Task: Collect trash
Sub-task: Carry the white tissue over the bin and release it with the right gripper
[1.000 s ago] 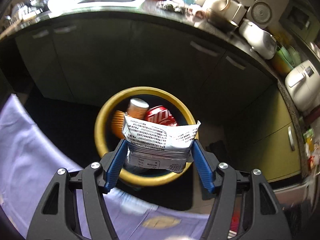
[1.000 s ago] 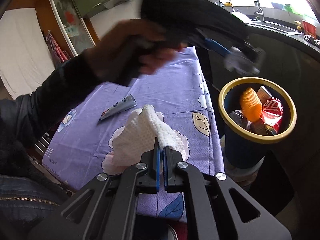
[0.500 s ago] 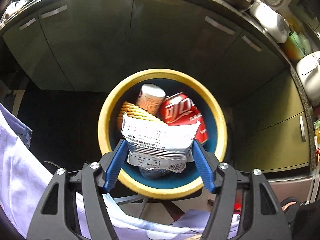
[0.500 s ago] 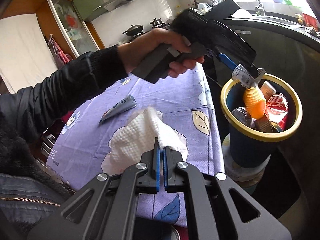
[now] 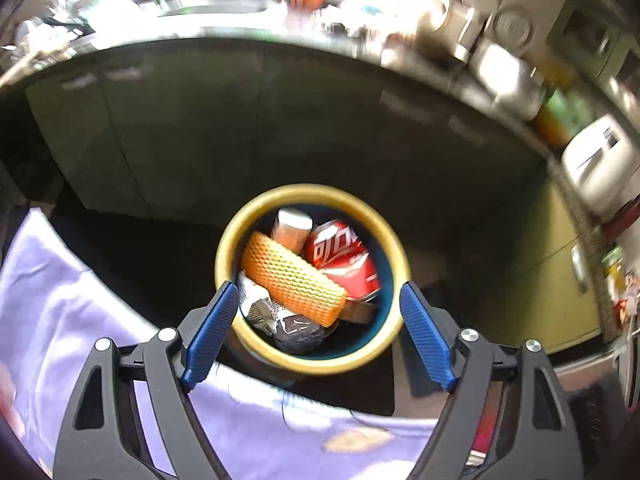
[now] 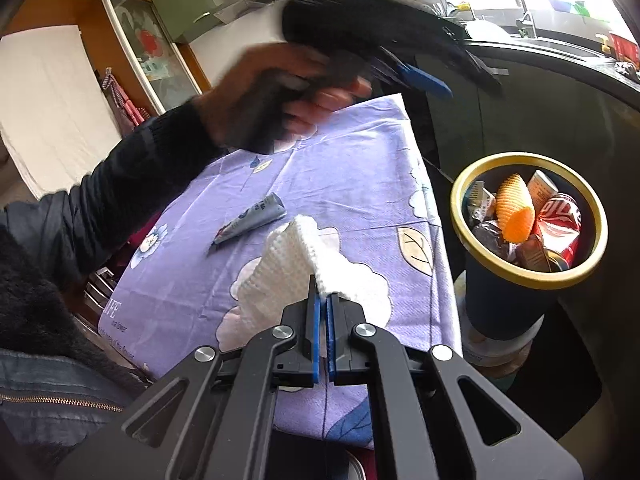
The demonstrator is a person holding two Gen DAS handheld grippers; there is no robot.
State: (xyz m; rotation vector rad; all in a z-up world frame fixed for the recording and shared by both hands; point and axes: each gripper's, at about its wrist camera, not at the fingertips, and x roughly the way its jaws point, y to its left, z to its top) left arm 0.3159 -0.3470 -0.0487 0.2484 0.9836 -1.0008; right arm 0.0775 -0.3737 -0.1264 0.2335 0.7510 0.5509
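A: State the jaws of each gripper.

B: The left gripper (image 5: 316, 330) has jaws that have just been opening; they stand wide with nothing between the blue pads. The silver packet (image 5: 260, 308) lies inside the bin (image 5: 310, 364), under the orange foam net (image 5: 292, 278) and beside the red can (image 5: 344, 256). The right gripper (image 6: 323, 332) has jaws pressed together on a fold of the white paper towel (image 6: 296, 268).

A: Where is the next item relative to the bin?

B: In the right wrist view, the paper towel sits at the jaw tips, lifted in a peak above the purple cloth on the desk (image 6: 360, 168). The bin stands off the desk edge at about 3 o'clock from those jaws, lower than the desk top. Its rim faces up and is free of obstruction.

A: What remains on the desk?

B: One grey tube wrapper (image 6: 252, 218), at about 10 o'clock from the right jaws, near but apart from the towel. Its long axis runs from 8 o'clock to 2 o'clock.

A: Which hand serves which item?

B: Judgement: the right hand carries the towel rightward to the bin. The left hand (image 6: 280, 100), held above the far side of the desk, is the free one for the wrapper.
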